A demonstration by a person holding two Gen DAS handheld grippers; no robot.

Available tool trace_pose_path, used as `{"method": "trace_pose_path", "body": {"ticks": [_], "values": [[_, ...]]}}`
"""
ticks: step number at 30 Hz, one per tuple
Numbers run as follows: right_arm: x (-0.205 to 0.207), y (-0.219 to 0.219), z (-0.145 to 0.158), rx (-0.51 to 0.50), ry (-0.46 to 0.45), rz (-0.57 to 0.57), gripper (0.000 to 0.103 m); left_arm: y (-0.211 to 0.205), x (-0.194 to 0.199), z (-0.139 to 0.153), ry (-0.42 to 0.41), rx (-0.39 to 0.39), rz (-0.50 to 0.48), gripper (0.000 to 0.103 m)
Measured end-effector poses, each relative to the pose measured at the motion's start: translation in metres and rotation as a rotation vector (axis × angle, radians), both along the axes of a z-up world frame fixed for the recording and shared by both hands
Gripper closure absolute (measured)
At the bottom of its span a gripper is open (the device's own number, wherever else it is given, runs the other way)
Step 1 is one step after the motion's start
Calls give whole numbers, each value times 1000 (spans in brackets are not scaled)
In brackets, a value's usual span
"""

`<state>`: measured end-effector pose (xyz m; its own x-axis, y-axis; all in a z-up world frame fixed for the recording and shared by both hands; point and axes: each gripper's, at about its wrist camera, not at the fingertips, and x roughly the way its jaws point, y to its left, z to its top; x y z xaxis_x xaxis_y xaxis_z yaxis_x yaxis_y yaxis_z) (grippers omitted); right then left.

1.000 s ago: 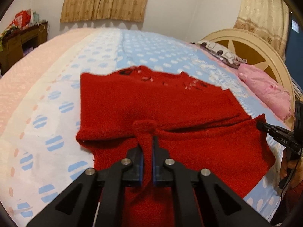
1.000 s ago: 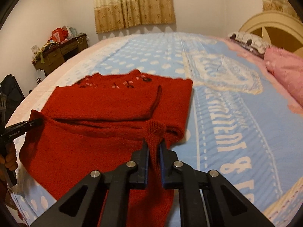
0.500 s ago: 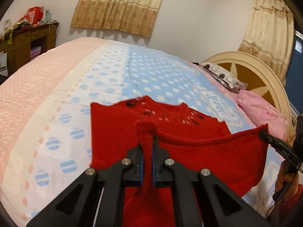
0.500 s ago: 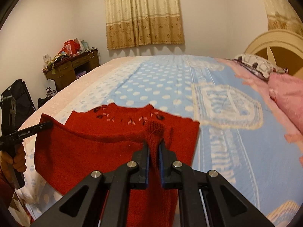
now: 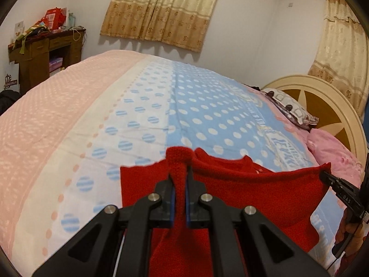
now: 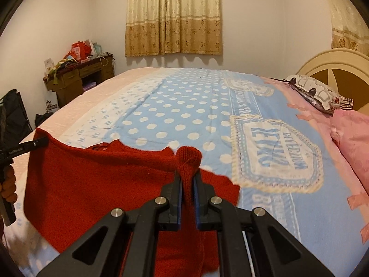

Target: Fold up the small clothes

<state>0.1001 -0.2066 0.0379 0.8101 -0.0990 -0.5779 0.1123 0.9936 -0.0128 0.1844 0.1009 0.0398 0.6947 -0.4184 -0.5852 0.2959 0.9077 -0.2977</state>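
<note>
A small red knitted sweater (image 5: 253,194) hangs stretched between my two grippers above the bed; it also shows in the right wrist view (image 6: 92,184). My left gripper (image 5: 179,180) is shut on a bunched corner of its lifted edge. My right gripper (image 6: 187,180) is shut on the other corner. Each gripper shows at the edge of the other's view, the right one (image 5: 341,189) and the left one (image 6: 20,149). The raised edge hides most of the sweater's far part, which lies on the bed.
The bed has a pink, white and blue dotted cover (image 6: 184,106). Pillows (image 6: 318,94) and a cream headboard (image 5: 322,97) lie at the right. A cluttered wooden desk (image 5: 46,53) stands by the far left wall, under curtains (image 6: 173,16).
Both grippers have lifted the sweater's near edge higher and carried it forward over the rest of the sweater. Less of the flat sweater now shows beyond the raised edge.
</note>
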Motion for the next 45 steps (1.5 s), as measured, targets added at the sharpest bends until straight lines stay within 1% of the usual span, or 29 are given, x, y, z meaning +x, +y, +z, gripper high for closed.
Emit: {"method": "trace_pose_path", "body": {"ticks": [7,10,13,17,21,23,24,26,29,31,36,38,40,41,42,43,44,45], "values": [[44,-12,-9,-11,-9,-49,96,-9,37,-11,18,15,41,97],[64,-17,-19,-2,8,-70,96,-13,52,-19,38,25,58,97],[81,-20,-34,-29,31,-97,96,-21,65,-30,60,48,66,97],[100,-27,-58,-39,77,-123,96,-28,76,-50,101,70,77,97],[110,-27,-75,-44,104,-113,96,-30,80,-68,130,91,92,97],[113,-26,-79,-44,107,-103,96,-27,83,-75,147,86,104,97],[114,-26,-81,-42,112,-98,96,-24,85,-81,171,71,112,97],[118,-25,-87,-39,132,-97,96,-19,88,-84,194,44,121,95],[125,-31,-97,-7,183,-102,96,-15,89,-87,209,20,128,90],[131,-36,-104,27,225,-106,95,-13,90,-88,217,6,131,89],[131,-45,-107,94,229,-105,92,-15,93,-91,225,13,129,87],[129,-49,-105,132,227,-101,91,-14,96,-90,232,0,120,87],[122,-59,-98,214,213,-92,91,-8,98,-86,254,-19,116,82],[110,-67,-87,271,166,-108,91,-4,96,-80,256,-12,131,77],[96,-74,-77,307,105,-129,91,0,92,-73,240,-4,146,70],[79,-80,-66,334,36,-163,90,7,85,-61,195,1,155,64],[66,-82,-58,327,8,-198,90,11,76,-50,148,23,172,49],[55,-82,-51,296,-1,-230,90,12,70,-42,118,57,195,38]]}}
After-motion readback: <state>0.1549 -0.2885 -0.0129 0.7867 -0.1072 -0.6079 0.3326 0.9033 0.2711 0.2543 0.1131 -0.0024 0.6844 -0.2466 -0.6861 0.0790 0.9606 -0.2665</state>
